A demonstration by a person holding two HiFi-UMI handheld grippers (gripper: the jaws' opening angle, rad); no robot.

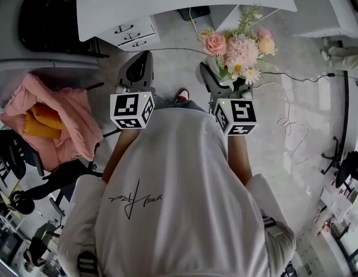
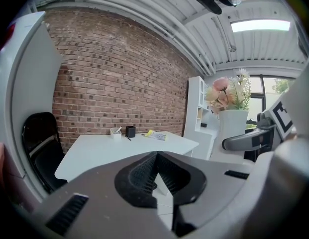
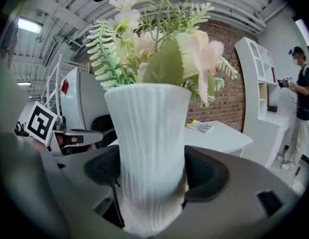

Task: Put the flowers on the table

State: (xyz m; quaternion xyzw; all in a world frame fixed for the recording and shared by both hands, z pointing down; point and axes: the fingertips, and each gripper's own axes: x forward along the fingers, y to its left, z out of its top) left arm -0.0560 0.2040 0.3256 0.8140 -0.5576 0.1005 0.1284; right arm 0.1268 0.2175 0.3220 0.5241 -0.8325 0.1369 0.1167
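Observation:
A ribbed white vase with pink, peach and white flowers and green sprigs is held upright in the air, and my right gripper is shut on its body. In the left gripper view the same vase shows at the right. My left gripper is shut with nothing between its jaws. It stays level with the right one, to its left. The white table lies ahead of both grippers, with its top bare on the near side.
A small white cup, a black box and papers sit at the table's far edge. A black chair stands left of it, a white drawer unit beneath. A person stands by white shelves at right. Cables lie on the floor.

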